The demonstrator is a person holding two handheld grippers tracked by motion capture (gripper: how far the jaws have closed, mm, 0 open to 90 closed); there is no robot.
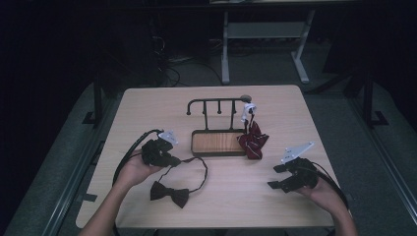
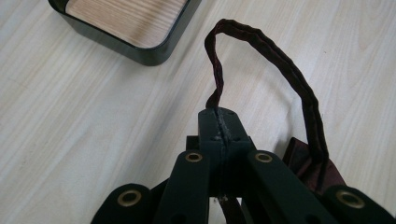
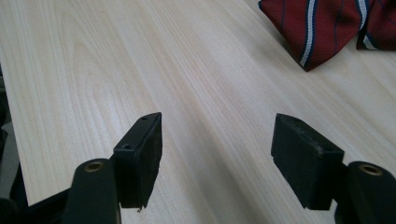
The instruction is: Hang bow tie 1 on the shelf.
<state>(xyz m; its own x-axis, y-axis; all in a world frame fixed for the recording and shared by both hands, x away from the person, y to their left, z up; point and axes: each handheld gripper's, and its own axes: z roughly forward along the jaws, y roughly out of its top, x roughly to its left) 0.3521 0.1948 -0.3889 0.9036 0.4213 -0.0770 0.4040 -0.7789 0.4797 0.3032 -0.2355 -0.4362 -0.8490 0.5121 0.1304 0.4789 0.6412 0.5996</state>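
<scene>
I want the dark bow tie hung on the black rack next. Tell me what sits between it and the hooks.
Nothing visible blocks it. Bare table lies between the dark bow tie and the black metal hook rack; the rack's wood-lined tray sits below the hooks, and the red striped tie hangs at its right end.

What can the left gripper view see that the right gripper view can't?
Left gripper view: the dark bow tie's strap pinched in the shut left gripper, and a corner of the black tray. Right gripper view: the open right gripper and the red striped tie. Both share the light wooden table.
</scene>
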